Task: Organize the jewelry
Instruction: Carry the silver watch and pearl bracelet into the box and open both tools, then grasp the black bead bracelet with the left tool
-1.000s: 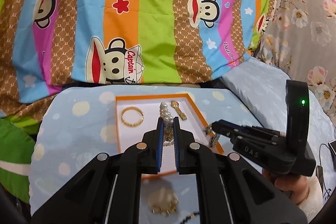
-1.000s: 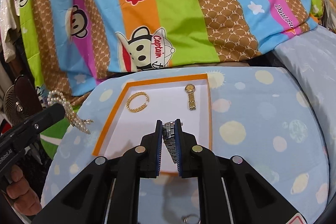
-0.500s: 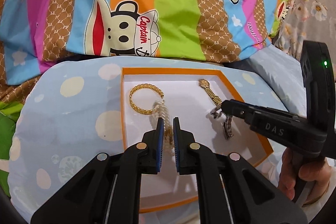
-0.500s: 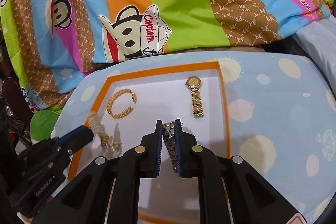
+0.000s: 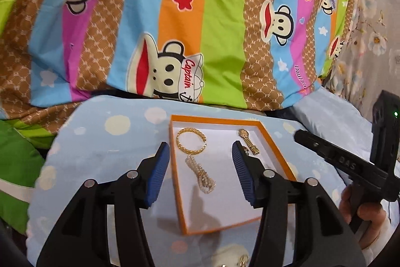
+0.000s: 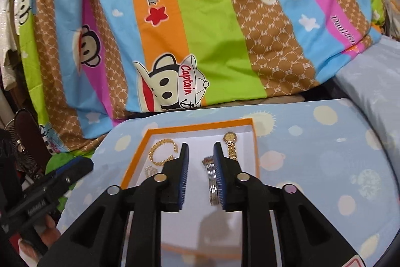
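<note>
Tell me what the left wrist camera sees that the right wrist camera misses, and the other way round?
Only the left view shows the whole pearl bracelet lying in the tray, plus the right gripper from the side. Only the right view shows the silver watch lying between its own open fingers. Both show the orange-rimmed tray, the gold bangle, the gold watch and the monkey-print blanket.

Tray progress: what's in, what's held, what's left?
In the tray: bangle, gold watch, pearls and silver watch. Left gripper and right gripper are open, holding nothing. A gold piece lies outside the tray.
</note>
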Demonstrator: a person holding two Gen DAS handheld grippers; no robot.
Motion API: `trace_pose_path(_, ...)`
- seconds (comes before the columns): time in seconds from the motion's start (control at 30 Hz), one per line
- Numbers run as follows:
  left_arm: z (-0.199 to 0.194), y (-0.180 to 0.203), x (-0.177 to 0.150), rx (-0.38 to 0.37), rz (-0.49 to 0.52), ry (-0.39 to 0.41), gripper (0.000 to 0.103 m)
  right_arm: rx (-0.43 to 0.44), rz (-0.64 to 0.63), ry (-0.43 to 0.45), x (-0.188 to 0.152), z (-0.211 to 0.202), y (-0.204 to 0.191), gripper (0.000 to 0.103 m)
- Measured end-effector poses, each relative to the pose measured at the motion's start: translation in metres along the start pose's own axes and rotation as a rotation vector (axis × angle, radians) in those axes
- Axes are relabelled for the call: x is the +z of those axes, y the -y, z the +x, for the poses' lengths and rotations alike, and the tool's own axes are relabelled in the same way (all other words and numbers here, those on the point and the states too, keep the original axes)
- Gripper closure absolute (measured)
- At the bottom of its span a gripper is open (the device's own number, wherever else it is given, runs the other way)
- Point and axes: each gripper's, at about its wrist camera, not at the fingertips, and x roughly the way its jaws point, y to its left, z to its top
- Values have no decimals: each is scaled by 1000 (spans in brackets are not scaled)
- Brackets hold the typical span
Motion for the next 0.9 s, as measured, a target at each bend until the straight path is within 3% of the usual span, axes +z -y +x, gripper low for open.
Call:
trace_pose_path(0.13, -32, 4, -24, 53, 39, -11, 44, -53, -29, -7, -37, -41, 4, 78)
trace_pose_path(0.33, -46, 12, -73, 37, 33, -127, 44, -94, -19, -77, -92, -70, 13, 78)
trace_pose_path(0.53, -57, 31, -111, 18, 42, -189, 44, -121, -37, -130, -139, -86, 13, 78)
trace_pose_path(0.73, -52, 57, -134, -18, 42, -250, 42, -136, 1, -144, -160, -96, 22, 78)
trace_pose_path(0.9, -32, 73, -150, 23, 71, -305, 42, -135, 14, -137, -164, -102, 26, 78)
